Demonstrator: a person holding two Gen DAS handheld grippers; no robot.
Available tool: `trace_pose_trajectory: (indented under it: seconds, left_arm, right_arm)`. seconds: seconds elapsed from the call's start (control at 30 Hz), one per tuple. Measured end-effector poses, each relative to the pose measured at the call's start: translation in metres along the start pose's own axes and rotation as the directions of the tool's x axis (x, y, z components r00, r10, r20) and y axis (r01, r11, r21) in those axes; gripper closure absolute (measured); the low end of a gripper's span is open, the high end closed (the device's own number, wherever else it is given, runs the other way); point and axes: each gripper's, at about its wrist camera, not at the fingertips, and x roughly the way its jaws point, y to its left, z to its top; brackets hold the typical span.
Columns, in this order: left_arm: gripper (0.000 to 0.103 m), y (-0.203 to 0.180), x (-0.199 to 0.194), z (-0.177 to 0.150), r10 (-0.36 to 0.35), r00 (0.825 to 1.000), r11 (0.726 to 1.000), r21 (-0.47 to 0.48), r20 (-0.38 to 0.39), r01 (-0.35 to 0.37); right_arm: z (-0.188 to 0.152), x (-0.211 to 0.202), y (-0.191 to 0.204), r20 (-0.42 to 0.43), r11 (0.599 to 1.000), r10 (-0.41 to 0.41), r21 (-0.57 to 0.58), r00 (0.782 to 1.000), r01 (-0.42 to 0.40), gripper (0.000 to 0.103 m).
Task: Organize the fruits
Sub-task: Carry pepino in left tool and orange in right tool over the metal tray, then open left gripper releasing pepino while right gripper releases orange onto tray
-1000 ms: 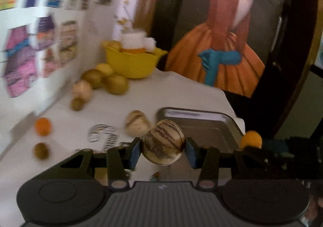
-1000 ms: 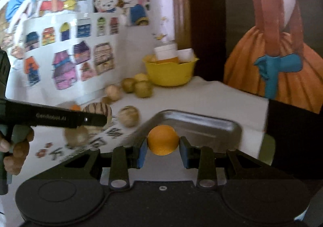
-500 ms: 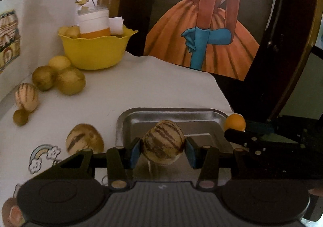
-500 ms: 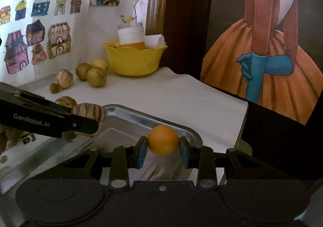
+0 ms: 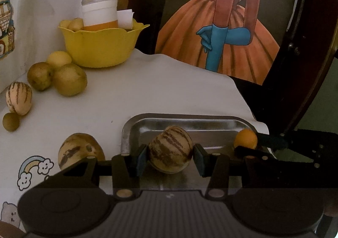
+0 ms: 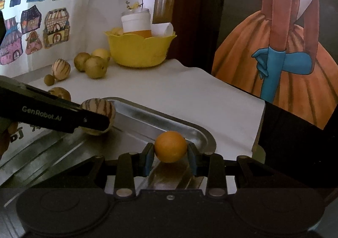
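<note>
Pinching striped melon (image 5: 170, 149) w/ left tool (image 5: 170, 158); right tool (image 6: 170, 156) pinching orange (image 6: 170, 146), both over metal tray (image 6: 135, 118).

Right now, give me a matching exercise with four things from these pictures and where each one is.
Things:
1. striped fruit
2. orange
3. white jar
4. green fruit

Places:
A. in the yellow bowl
B. in the right tool
C. on the white cloth beside the bowl
D. in the left tool

Pairs: 1-D, 2-B, 3-A, 4-C
</note>
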Motion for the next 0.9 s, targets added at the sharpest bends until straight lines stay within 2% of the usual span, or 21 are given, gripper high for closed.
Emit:
trace_pose_trajectory:
  seconds: [0.6, 0.77, 0.9]
  left_arm:
    - [0.049, 0.003, 0.0, 0.004, -0.012, 1.0, 1.0, -0.023, -0.011, 0.012]
    - [0.048, -0.002, -0.012, 0.006, -0.023, 1.0, 0.999, -0.027, 0.012, 0.024]
    - [0.039, -0.008, -0.03, 0.006, -0.02, 0.999, 1.0, -0.022, 0.04, 0.021]
  right_arm:
    - [-0.004, 0.0, 0.001, -0.01, 1.0, -0.004, 0.01, 1.0, 0.004, 0.065]
    - [-0.008, -0.011, 0.002, -0.002, 1.0, -0.002, 0.017, 1.0, 0.002, 0.06]
    - [-0.009, -0.029, 0.005, 0.015, 1.0, 0.003, 0.027, 1.0, -0.003, 0.052]
